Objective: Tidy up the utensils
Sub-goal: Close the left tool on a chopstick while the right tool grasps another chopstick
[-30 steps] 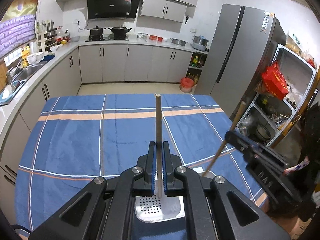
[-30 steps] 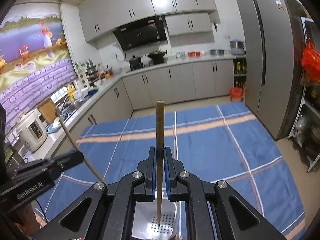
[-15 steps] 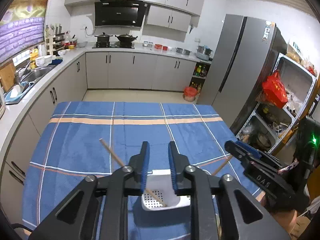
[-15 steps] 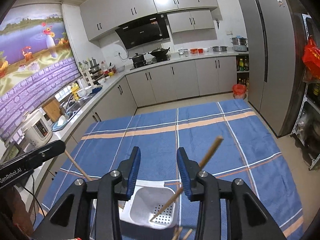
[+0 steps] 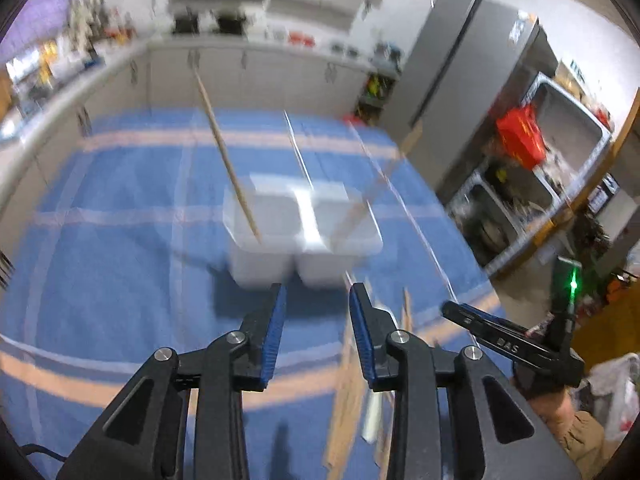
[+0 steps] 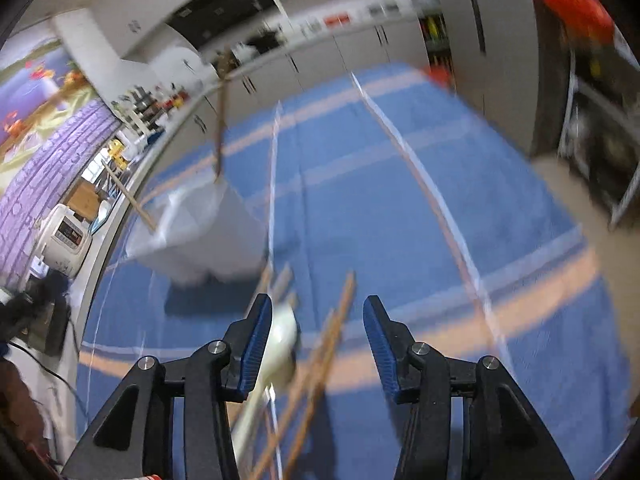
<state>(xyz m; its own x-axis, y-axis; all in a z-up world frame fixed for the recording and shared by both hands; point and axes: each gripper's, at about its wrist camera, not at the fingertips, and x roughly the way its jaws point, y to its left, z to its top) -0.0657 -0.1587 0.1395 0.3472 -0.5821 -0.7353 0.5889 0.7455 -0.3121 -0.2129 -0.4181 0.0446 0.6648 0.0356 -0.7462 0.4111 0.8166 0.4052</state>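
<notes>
A white two-compartment utensil holder (image 5: 300, 228) stands on the blue checked tablecloth (image 5: 120, 208). One wooden chopstick (image 5: 226, 156) leans in its left compartment and another (image 5: 376, 188) in its right. My left gripper (image 5: 318, 300) is open and empty, just short of the holder. My right gripper (image 6: 318, 320) is open and empty above loose wooden chopsticks (image 6: 324, 356) and a white spoon (image 6: 276, 352) on the cloth. In the right wrist view the holder (image 6: 208, 232) sits to the left, with the two chopsticks (image 6: 219, 120) in it. Both views are motion-blurred.
The right gripper (image 5: 508, 344) shows at the right in the left wrist view. More chopsticks and a white utensil (image 5: 372, 412) lie near the table's front. Kitchen counters (image 5: 80, 80) run behind and left; a fridge (image 5: 464, 80) and shelves (image 5: 552, 168) stand at the right.
Both grippers opened and let go of their chopsticks, which now lean in the holder. Both have since pulled back and dropped lower; the right now faces the loose utensils.
</notes>
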